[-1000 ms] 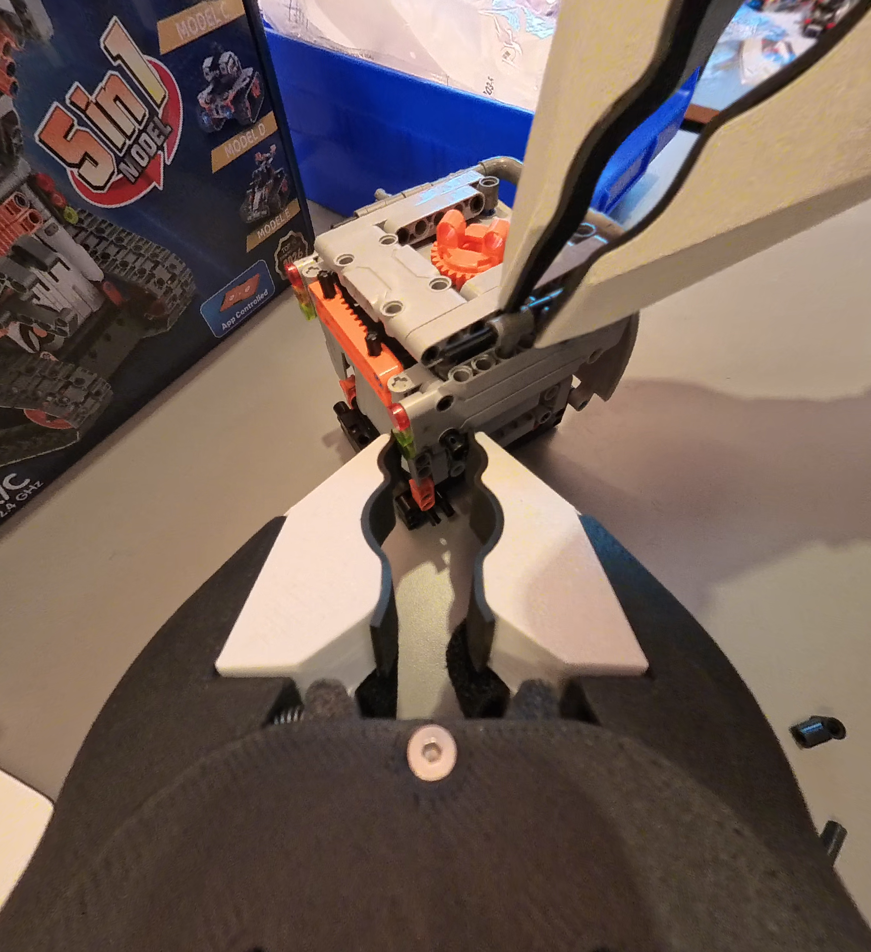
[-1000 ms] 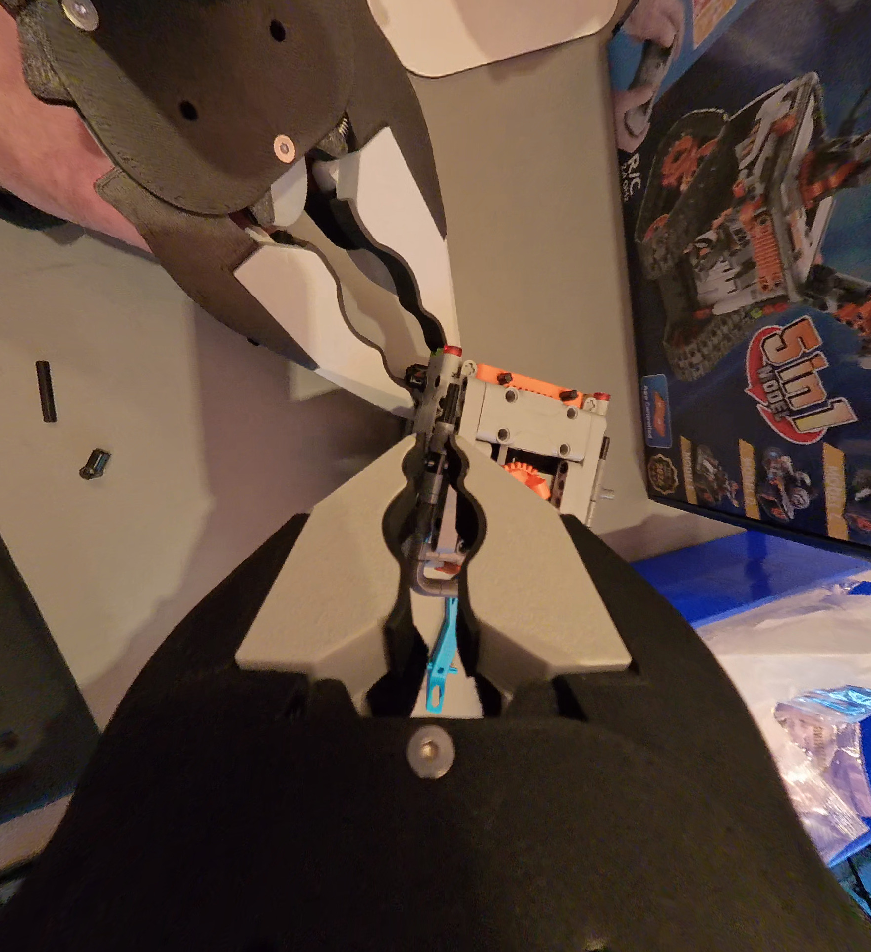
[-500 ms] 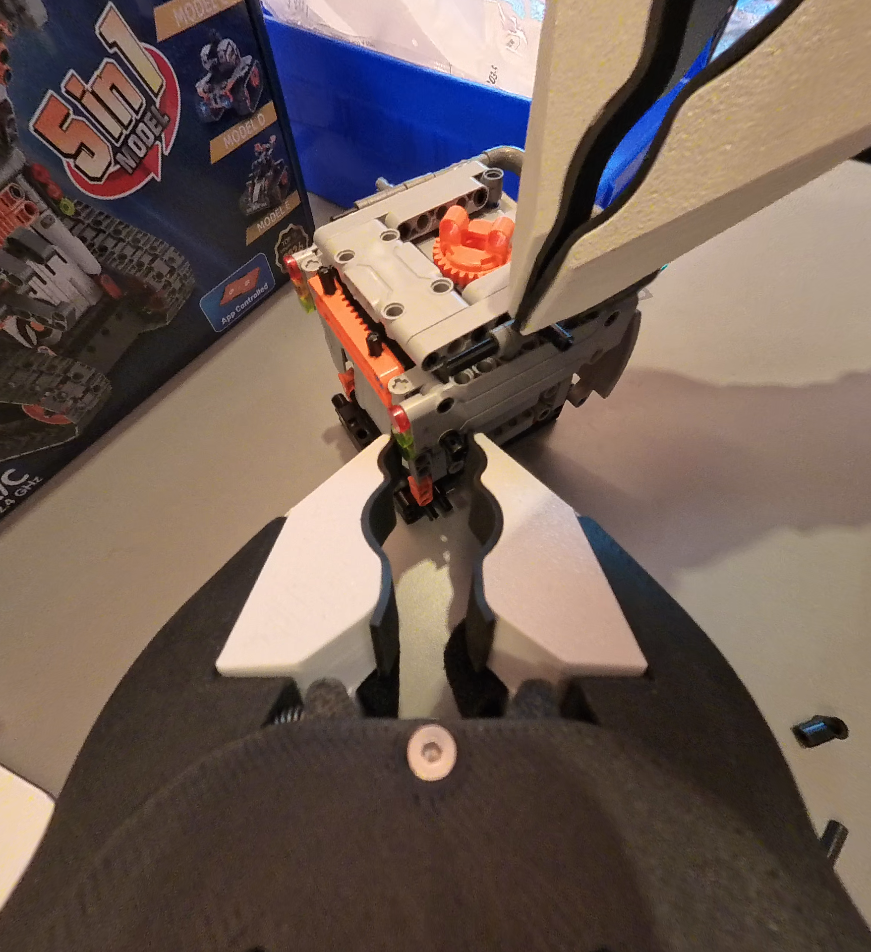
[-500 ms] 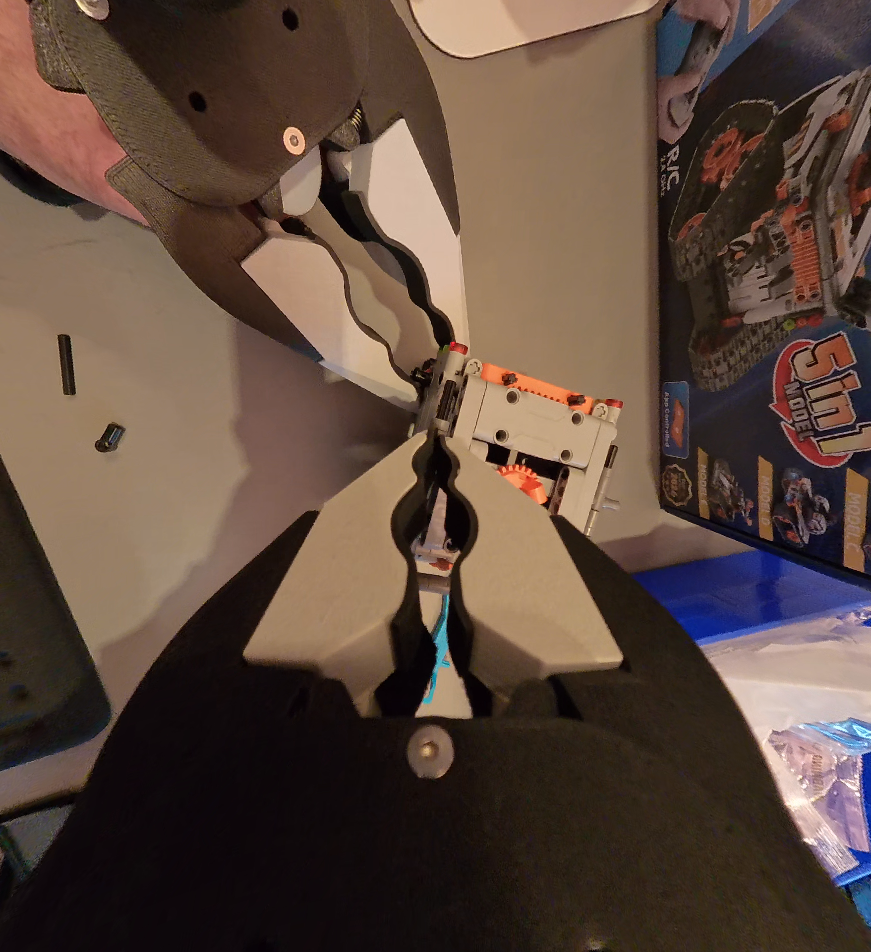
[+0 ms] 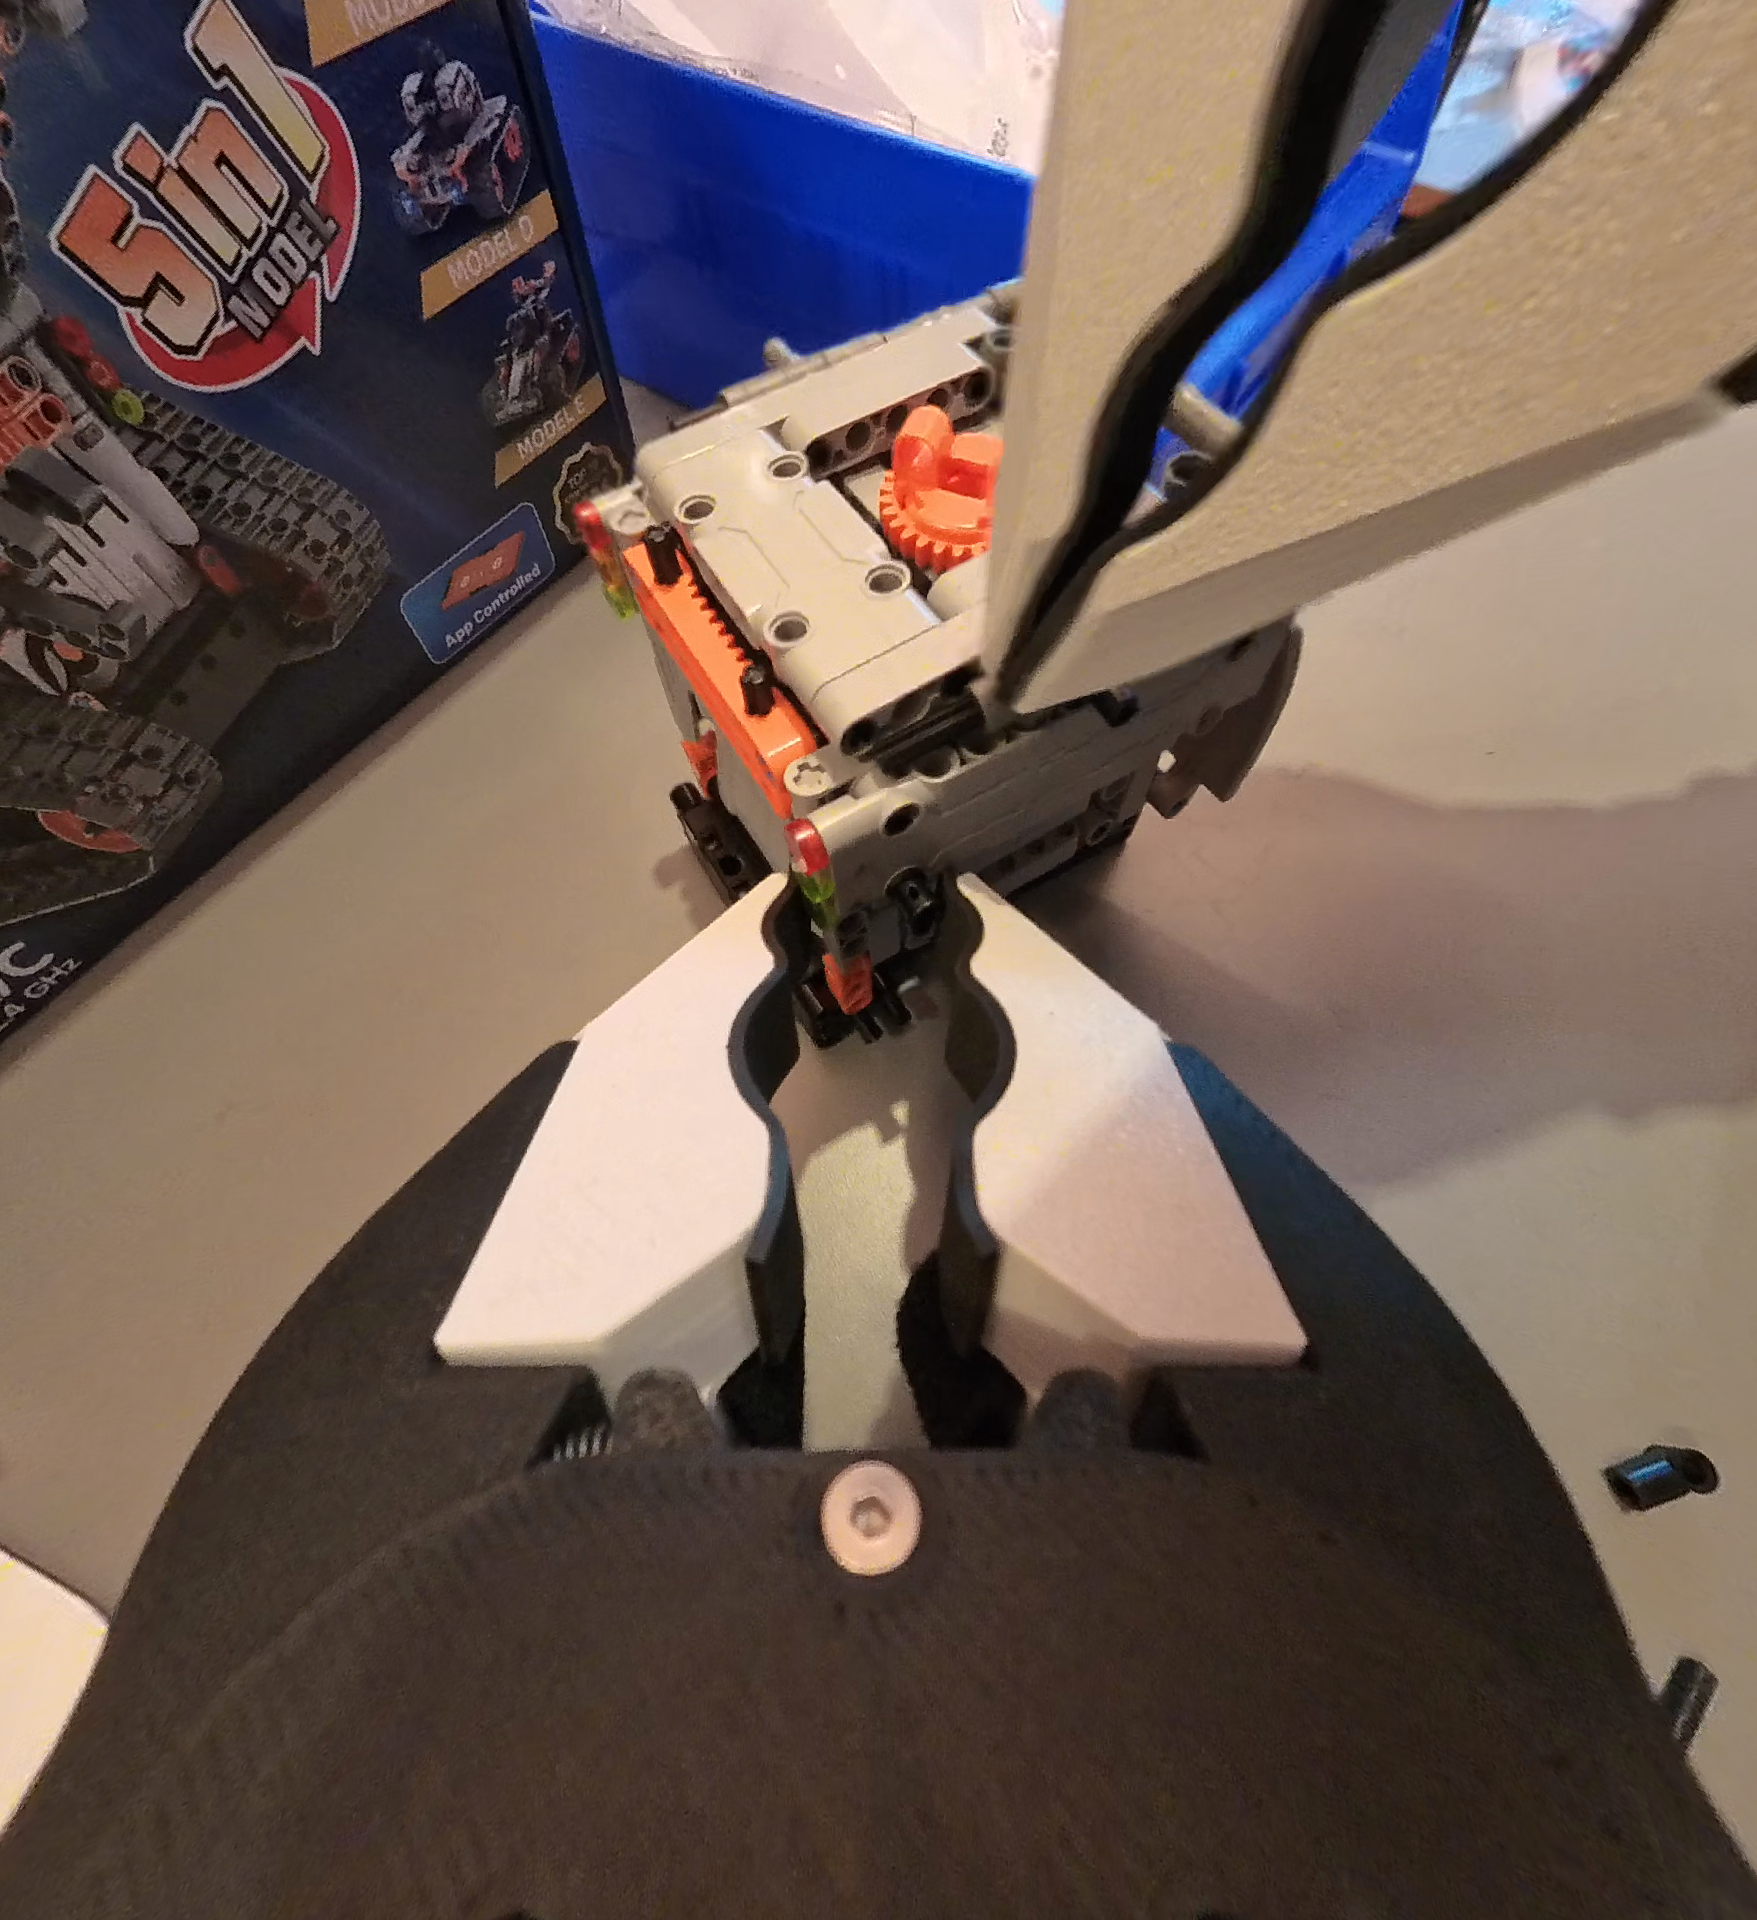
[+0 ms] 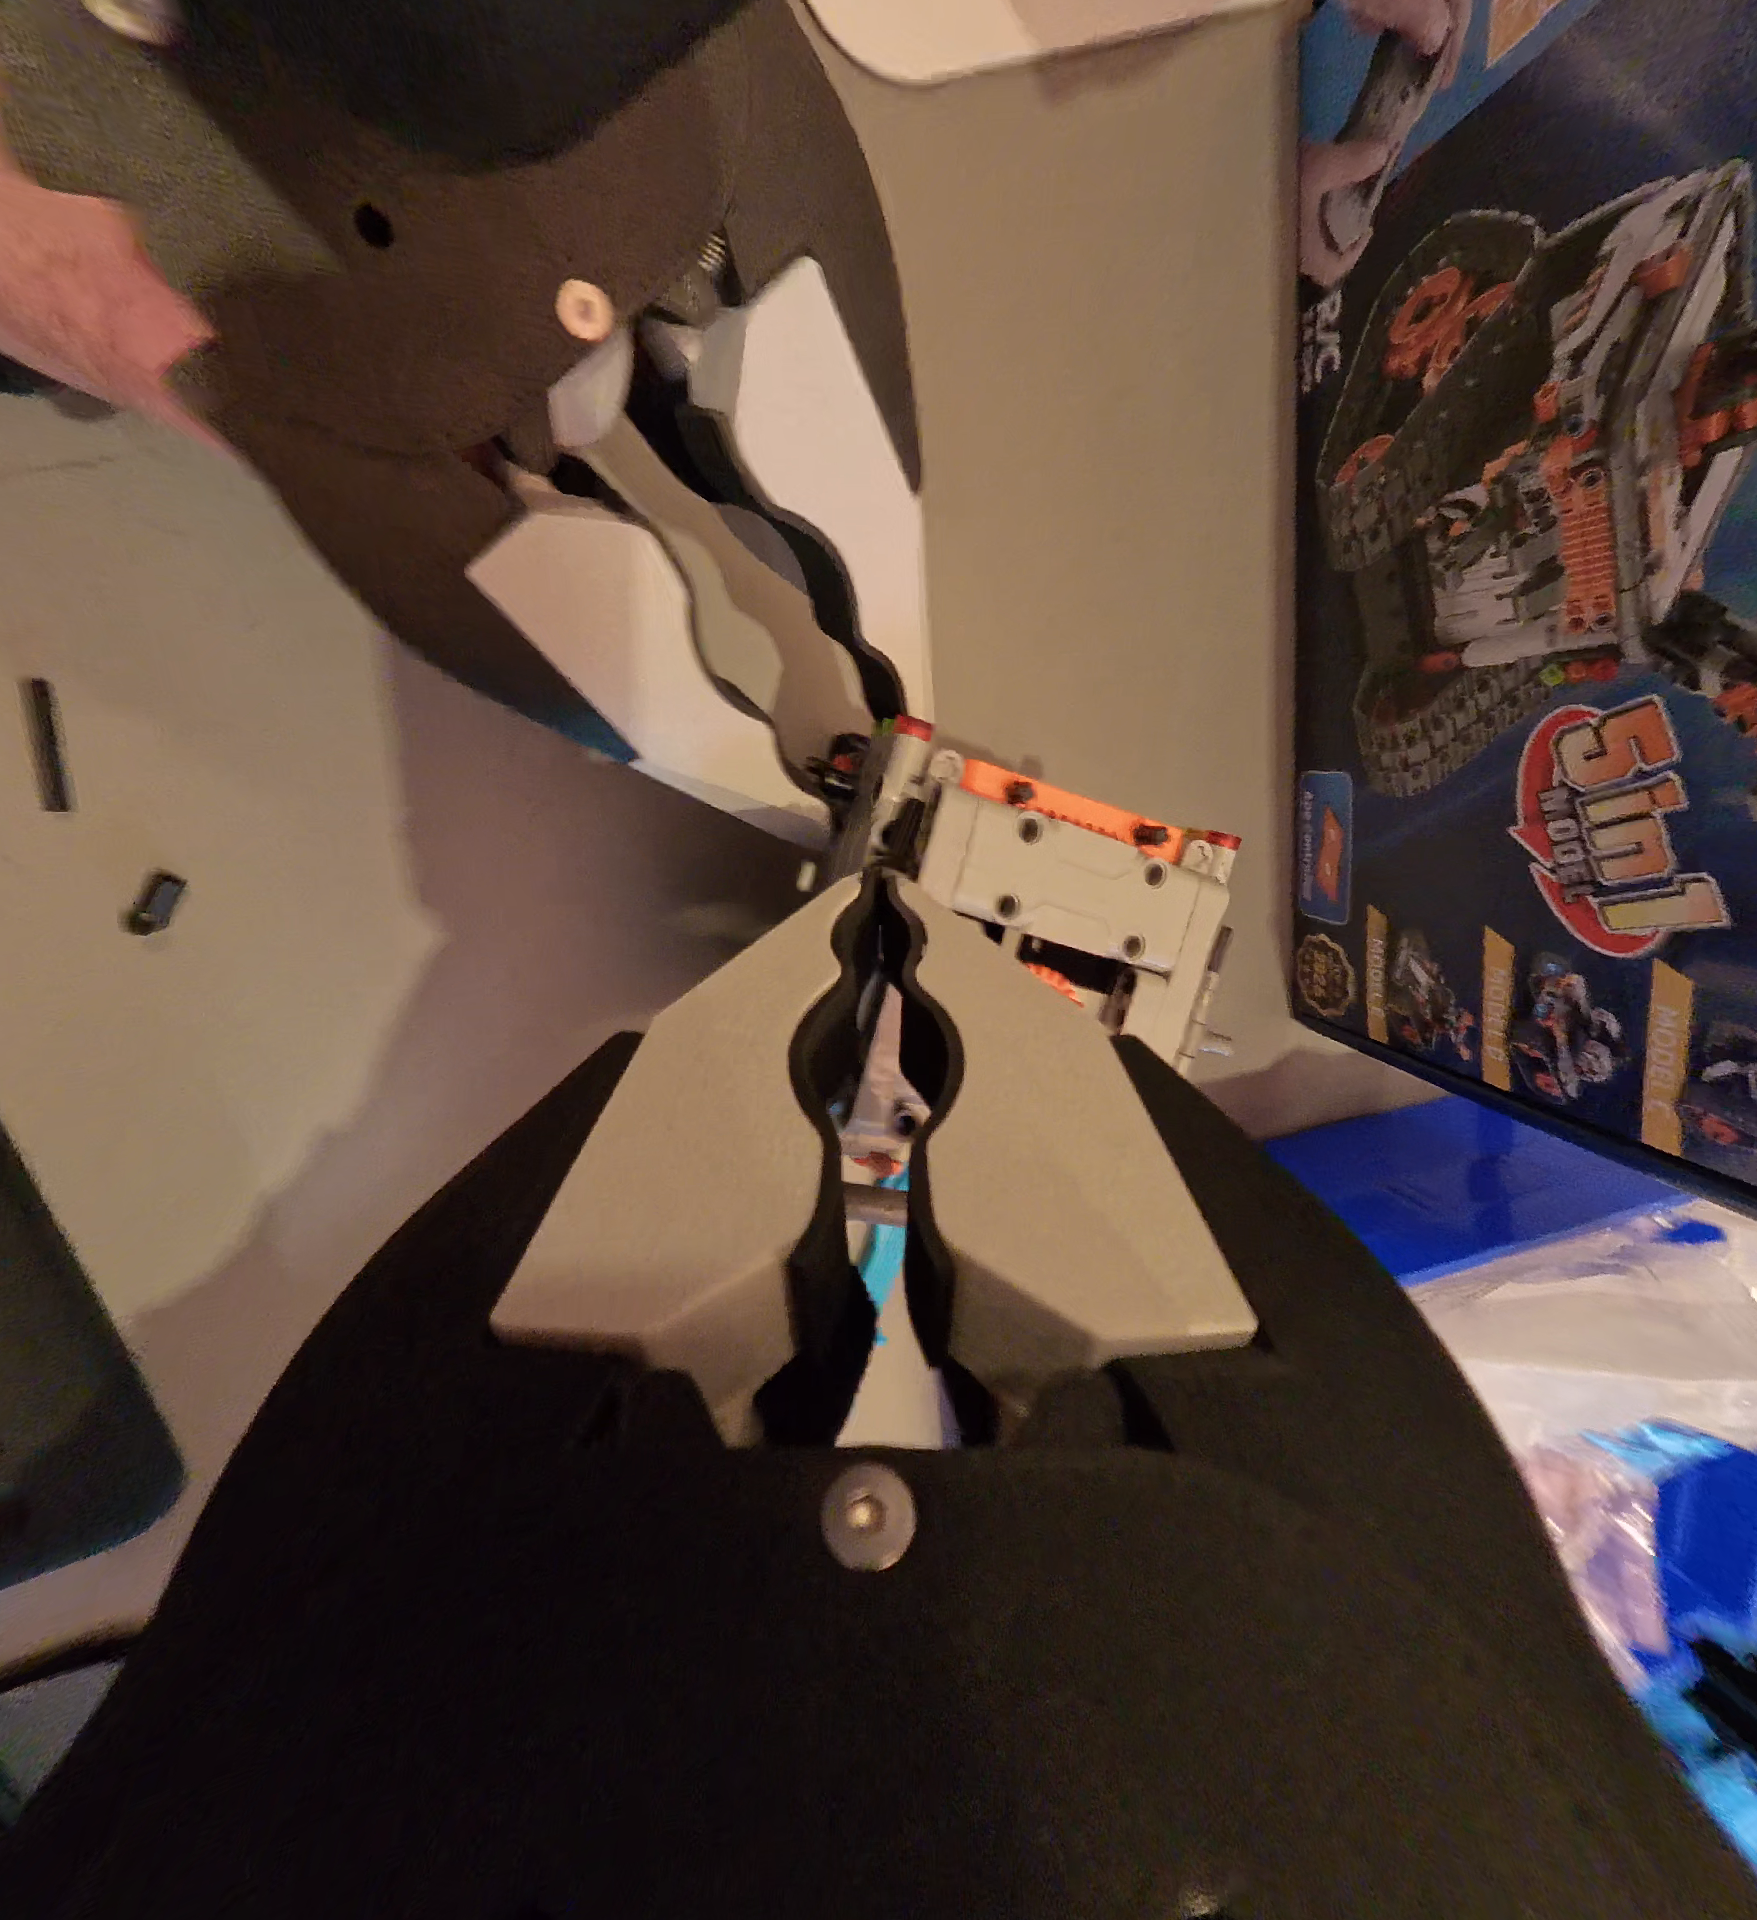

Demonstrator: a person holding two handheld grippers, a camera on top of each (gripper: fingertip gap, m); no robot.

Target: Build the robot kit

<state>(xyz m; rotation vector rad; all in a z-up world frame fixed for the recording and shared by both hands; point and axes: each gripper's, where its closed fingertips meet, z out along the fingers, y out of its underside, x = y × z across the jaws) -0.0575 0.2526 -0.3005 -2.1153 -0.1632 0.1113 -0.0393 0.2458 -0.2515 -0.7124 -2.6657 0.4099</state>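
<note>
The left hand-held gripper clamps the brick-built motor assembly's near lower corner, steadying it on the counter; the right hand-held gripper, nearly closed, pinches its top edge.

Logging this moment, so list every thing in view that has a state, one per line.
Left tool: shut on the brick model's lower corner.
Right tool: shut on the brick model's edge.
Brick model: part-built, standing on the table, orange gear exposed on top.
Kit box: upright, closed as far as seen.
Blue bin: open, plastic bags inside.
Black pins: loose on the table.
</note>
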